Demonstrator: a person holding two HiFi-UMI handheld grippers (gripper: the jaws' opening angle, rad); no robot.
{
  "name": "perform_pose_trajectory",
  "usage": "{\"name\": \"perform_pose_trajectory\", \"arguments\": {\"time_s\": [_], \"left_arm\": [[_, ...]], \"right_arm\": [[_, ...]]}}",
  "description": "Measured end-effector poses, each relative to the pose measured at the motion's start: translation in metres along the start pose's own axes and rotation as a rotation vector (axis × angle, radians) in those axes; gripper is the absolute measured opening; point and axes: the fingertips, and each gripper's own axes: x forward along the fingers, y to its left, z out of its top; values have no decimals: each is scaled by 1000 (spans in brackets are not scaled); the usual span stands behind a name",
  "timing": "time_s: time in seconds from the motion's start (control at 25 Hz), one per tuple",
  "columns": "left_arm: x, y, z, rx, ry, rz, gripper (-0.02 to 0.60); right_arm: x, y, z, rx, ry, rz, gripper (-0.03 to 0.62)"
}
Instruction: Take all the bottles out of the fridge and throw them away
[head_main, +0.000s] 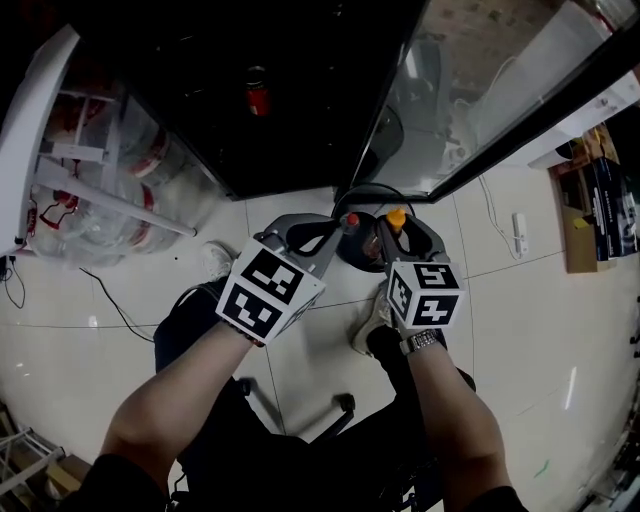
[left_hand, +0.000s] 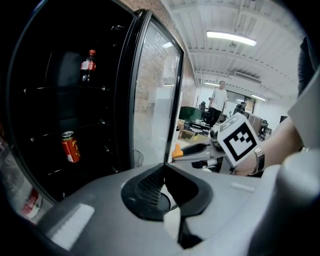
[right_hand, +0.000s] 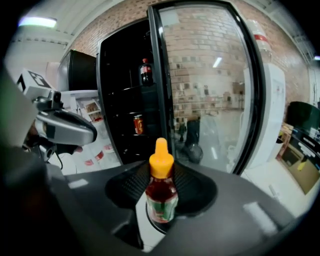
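We are holding the left gripper (left_hand: 164, 165) with jaws meeting at the tips. In the fridge (left_hand: 30, 100), a red-capped bottle (left_hand: 88, 64) is standing above a red can (left_hand: 70, 146). The right gripper (left_hand: 186, 152) is showing alongside.

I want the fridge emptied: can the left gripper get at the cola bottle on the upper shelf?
Probably yes: the fridge door stands open, nothing blocks the cola bottle, and the left gripper is empty, jaws shut.
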Motion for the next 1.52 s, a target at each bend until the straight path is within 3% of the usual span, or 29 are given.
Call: {"name": "perform_pose_trajectory", "arguments": {"time_s": [0.4, 0.68, 0.72, 1.16, 1.52], "left_arm": [[18, 5, -48, -44, 72, -10, 5], [23, 14, -54, -62, 78, -5, 5], [24, 14, -54, -63, 78, -6, 5], [11, 12, -44, -49, 61, 16, 5], [-20, 4, -10, -7, 16, 55, 5]], "right_arm": [[38, -4, -65, 37, 64, -15, 141], [51, -4, -88, 38, 112, -13, 133], [51, -5, -85, 35, 103, -17, 109], [32, -10, -50, 17, 41, -30, 109], [-3, 4, 10, -30, -70, -9, 109]]}}
